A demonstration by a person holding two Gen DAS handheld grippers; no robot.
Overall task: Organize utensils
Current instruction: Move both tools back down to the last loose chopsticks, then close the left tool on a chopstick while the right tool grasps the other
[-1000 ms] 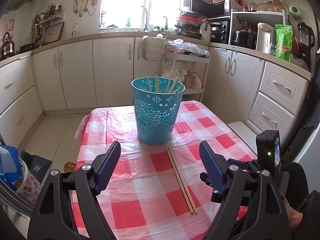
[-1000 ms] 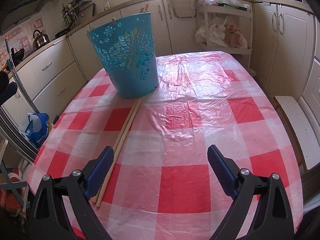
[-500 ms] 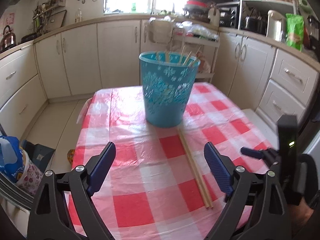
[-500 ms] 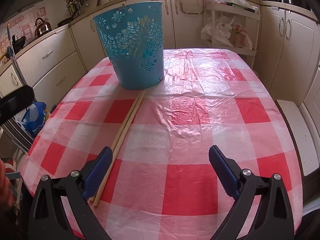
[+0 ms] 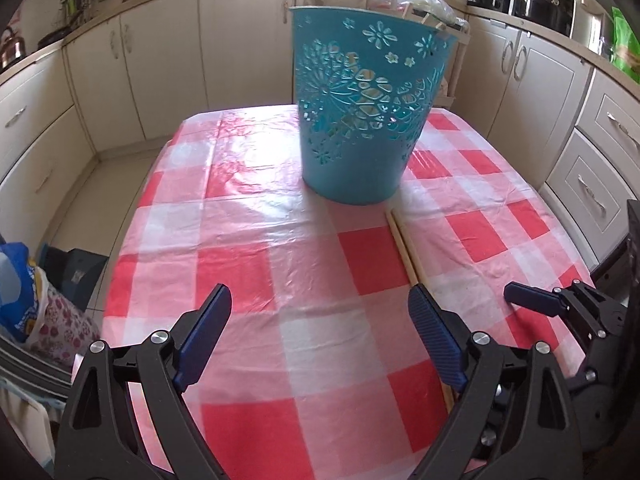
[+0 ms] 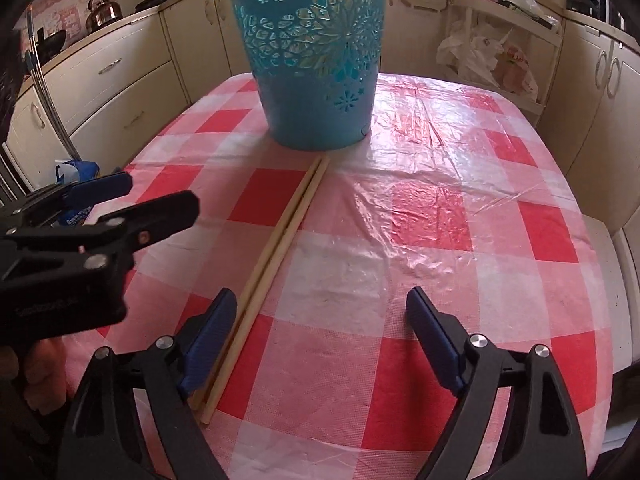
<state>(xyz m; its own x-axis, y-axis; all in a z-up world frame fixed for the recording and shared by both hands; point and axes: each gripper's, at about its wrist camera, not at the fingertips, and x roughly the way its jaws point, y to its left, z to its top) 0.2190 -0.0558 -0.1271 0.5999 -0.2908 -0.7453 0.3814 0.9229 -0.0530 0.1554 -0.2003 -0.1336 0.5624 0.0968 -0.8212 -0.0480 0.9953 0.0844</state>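
A pair of wooden chopsticks (image 6: 280, 248) lies on the red-checked tablecloth (image 6: 432, 208), running from the foot of a blue flower-cut basket (image 6: 312, 60) toward me. My right gripper (image 6: 322, 300) hovers low over their near end with its jaws closing. The sticks lie just inside its left finger, and the pads do not press on them. My left gripper (image 5: 320, 300) is open and empty over the cloth, with the chopsticks (image 5: 404, 248) passing under its right finger. Stick tips poke above the basket (image 5: 360, 120) rim. The left gripper (image 6: 162, 192) also shows at the left of the right wrist view.
Cream kitchen cabinets (image 5: 248, 40) ring the table. A white shelf cart (image 6: 488, 52) with plastic bags stands behind the basket. Bags (image 5: 24, 292) sit on the floor past the table's left edge. A hand (image 6: 36, 368) holds the left gripper's handle.
The left gripper has sunk toward the table and closer to the basket. The right gripper has shifted so the chopsticks now lie between its jaws, which have narrowed. The left gripper has entered the right view.
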